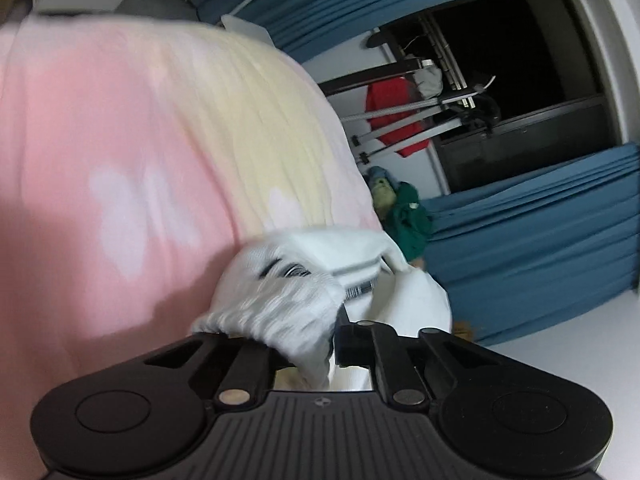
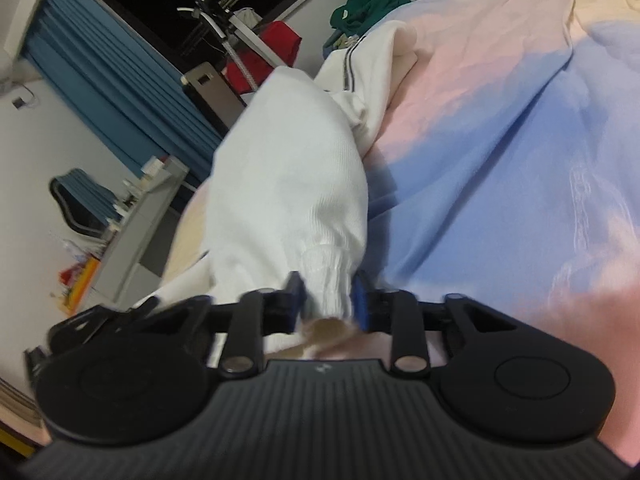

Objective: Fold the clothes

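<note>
Through my left wrist camera, my left gripper (image 1: 334, 334) is clamped on the ribbed cuff (image 1: 276, 312) of a white garment (image 1: 400, 304), the knit bunched over my fingers so that I cannot see the pads themselves. The rest of the white cloth, with a dark striped trim (image 1: 360, 290), is piled just ahead of me on a pink and pale yellow bedspread (image 1: 140, 140) with lighter heart shapes. Beyond the bed edge lie a green garment (image 1: 410, 216), blue curtains (image 1: 540, 240), a dark window (image 1: 500, 40), and a red cloth (image 1: 390, 116) hanging on a metal rack. Through my right wrist camera, my right gripper (image 2: 328, 300) is pinched on the other ribbed cuff (image 2: 326, 276), with my blue-tipped fingers (image 2: 359, 298) pressing it from both sides. The white sleeve (image 2: 288, 168) runs away from me, lifted and slanting, to the body of the garment with its striped trim (image 2: 348, 64), which rests on the bedspread (image 2: 500, 140), here pink and blue. To the left stand a grey desk (image 2: 148, 216) and a chair (image 2: 80, 200) beside the curtains (image 2: 100, 80).
</note>
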Demonstrator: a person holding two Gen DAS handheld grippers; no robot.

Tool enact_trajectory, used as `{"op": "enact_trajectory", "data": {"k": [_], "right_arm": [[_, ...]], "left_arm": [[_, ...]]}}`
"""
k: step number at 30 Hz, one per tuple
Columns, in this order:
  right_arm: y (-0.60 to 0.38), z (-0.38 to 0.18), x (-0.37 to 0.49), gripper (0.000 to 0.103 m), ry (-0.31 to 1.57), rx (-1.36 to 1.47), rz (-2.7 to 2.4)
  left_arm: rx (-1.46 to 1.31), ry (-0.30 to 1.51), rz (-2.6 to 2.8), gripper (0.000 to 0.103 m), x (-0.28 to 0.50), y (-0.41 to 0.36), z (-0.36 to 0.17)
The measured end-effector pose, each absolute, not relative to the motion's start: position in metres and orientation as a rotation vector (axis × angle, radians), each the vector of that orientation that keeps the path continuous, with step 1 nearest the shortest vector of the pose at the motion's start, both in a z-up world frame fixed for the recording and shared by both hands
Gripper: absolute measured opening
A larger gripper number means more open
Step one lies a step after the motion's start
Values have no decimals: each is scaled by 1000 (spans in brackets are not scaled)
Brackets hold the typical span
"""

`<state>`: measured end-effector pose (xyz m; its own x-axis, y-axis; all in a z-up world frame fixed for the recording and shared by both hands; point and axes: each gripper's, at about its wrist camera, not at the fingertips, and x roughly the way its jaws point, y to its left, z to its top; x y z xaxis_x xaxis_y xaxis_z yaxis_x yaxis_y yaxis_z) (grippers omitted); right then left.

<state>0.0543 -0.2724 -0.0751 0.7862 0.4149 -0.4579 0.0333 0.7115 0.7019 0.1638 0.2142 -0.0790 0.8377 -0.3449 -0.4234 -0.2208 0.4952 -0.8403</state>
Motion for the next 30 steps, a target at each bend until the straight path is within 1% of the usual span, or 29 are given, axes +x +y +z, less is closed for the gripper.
{"op": "enact_trajectory", "data": {"k": [4,8,12,15,18,20,23,25,26,27,28,29,30], "right_arm": [[-249,-69,44,18,663,864,293],[-195,-58,42,18,635,945,415],[-128,-50,66,19,641,986,570],[-85,-59,95,19,711,959,634],[-56,-69,124,19,793,886,643],[-53,-73,136,19,809,857,638],[-50,-78,151,20,832,833,638],[-55,-77,153,23,851,835,669],[-59,-72,153,29,854,812,684],[-62,-68,153,32,857,785,697],[-67,-63,152,42,853,757,694],[-72,-58,150,49,848,728,688],[-77,-53,148,65,842,699,682]], "left_arm": [[-899,562,-133,8,190,229,-18],[-766,483,-104,8,216,263,51],[-622,486,5,9,253,298,92],[-529,551,112,9,294,318,88],[-495,632,191,9,327,331,58],[-475,677,231,9,345,336,37],[-446,697,244,9,354,332,13],[-443,707,231,11,350,333,8],[-432,705,227,13,342,333,8],[-423,703,224,21,321,336,5],[-417,705,223,30,305,337,3],[-417,713,227,35,296,336,4],[-416,722,230,43,287,335,5]]}}
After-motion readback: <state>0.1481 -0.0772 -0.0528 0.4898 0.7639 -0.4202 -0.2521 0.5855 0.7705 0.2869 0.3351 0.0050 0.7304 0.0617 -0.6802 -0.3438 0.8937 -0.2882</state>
